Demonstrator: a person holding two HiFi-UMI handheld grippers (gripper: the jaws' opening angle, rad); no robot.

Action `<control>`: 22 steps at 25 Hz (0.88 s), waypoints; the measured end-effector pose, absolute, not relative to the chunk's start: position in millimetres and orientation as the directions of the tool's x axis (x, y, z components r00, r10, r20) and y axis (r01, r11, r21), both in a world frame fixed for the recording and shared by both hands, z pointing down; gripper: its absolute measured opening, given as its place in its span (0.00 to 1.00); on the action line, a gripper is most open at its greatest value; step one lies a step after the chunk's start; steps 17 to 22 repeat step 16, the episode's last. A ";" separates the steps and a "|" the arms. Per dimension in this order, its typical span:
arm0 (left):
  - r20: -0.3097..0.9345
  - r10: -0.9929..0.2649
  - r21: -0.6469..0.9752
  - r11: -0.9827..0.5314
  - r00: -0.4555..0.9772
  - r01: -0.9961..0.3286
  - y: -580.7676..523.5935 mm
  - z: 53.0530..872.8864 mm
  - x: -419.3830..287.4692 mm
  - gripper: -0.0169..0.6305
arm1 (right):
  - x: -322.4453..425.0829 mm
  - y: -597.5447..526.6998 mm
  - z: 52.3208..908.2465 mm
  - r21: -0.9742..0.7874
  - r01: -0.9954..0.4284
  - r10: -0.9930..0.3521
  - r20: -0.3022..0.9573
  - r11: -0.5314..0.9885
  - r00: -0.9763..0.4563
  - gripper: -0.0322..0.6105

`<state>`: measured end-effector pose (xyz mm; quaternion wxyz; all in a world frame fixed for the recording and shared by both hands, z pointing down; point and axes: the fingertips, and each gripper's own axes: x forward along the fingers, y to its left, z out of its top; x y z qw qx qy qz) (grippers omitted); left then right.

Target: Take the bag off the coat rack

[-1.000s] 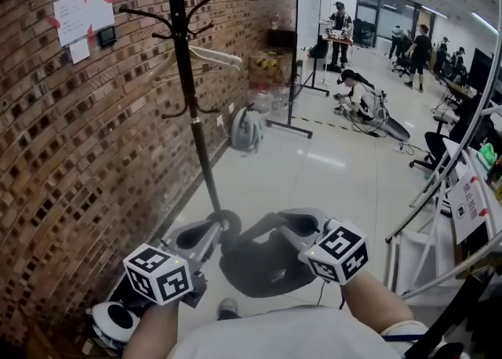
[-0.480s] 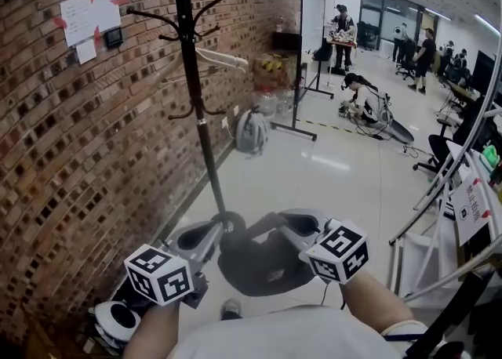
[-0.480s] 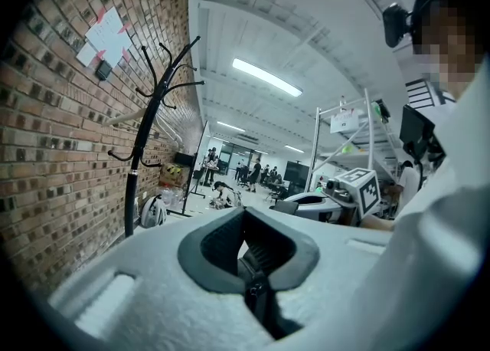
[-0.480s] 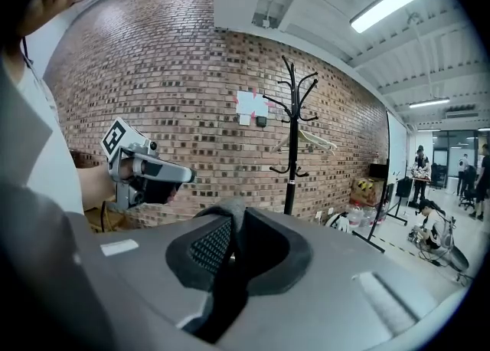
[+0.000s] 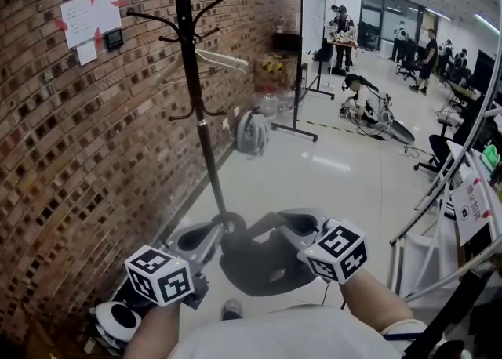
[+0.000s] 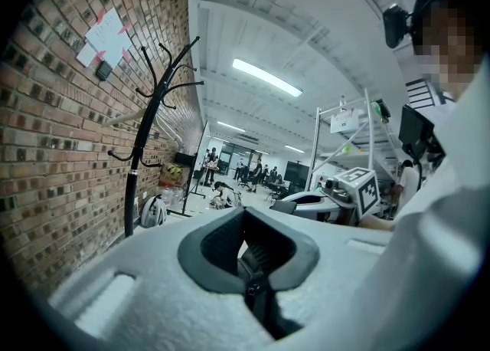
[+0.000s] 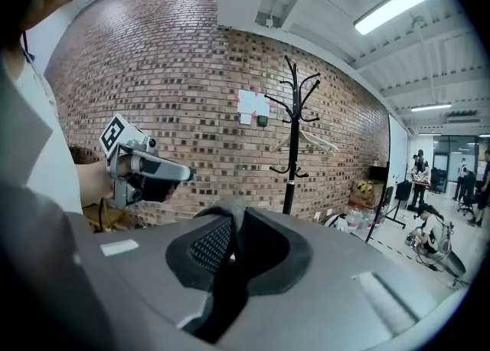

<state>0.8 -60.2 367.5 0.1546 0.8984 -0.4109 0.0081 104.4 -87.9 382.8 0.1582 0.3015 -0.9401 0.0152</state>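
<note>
- Where is the bag?
- The bag is off the rack. It hangs slack between the two grippers, low in front of the person's body.
- What is the left gripper doing?
- The left gripper has its jaws pressed together on a dark strap at the bag's left edge. In its own view a small zip pull sits right in the pinch.
- And the right gripper?
- The right gripper is clamped too. A fold of grey bag fabric is squeezed between its jaws, and a tuft pokes up just past the tips. The two grippers point toward each other, tips near but apart, with the bag sagging below both.
- Where is the rack?
- The rack stands ahead of the left gripper, well beyond its tips and clear of the bag, close to the brick wall on that gripper's outer side. A hanger hangs on one of its arms, high above both tools.
</note>
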 end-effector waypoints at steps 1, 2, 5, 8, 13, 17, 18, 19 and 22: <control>0.142 -0.735 0.271 -0.616 0.663 -0.740 -60.0 367.9 2.3 0.03 | 105.4 -87.9 383.4 0.066 -0.573 -0.562 0.308 0.817 -0.767 0.10; 0.143 -0.733 0.271 -0.617 0.665 -0.739 -59.9 368.3 3.5 0.03 | 106.1 -87.9 383.9 0.065 -0.573 -0.563 0.308 0.817 -0.767 0.10; 0.145 -0.730 0.271 -0.620 0.668 -0.736 -59.7 369.5 5.4 0.03 | 106.1 -87.3 384.7 0.062 -0.572 -0.561 0.306 0.818 -0.769 0.10; 0.144 -0.727 0.271 -0.623 0.671 -0.734 -59.5 369.5 7.4 0.03 | 106.5 -86.0 385.7 0.055 -0.571 -0.558 0.308 0.819 -0.770 0.10; 0.140 -0.727 0.270 -0.626 0.673 -0.732 -56.4 367.1 8.6 0.03 | 107.3 -83.0 384.4 0.049 -0.576 -0.561 0.305 0.816 -0.769 0.10; 0.137 -0.728 0.270 -0.625 0.671 -0.733 -53.6 365.4 7.0 0.03 | 105.7 -79.5 383.3 0.050 -0.574 -0.560 0.306 0.817 -0.770 0.10; 0.137 -0.728 0.270 -0.625 0.671 -0.733 -53.6 365.4 7.0 0.03 | 105.7 -79.5 383.3 0.050 -0.574 -0.560 0.306 0.817 -0.770 0.10; 0.137 -0.728 0.270 -0.625 0.671 -0.733 -53.6 365.4 7.0 0.03 | 105.7 -79.5 383.3 0.050 -0.574 -0.560 0.306 0.817 -0.770 0.10; 0.137 -0.728 0.270 -0.625 0.671 -0.733 -53.6 365.4 7.0 0.03 | 105.7 -79.5 383.3 0.050 -0.574 -0.560 0.306 0.817 -0.770 0.10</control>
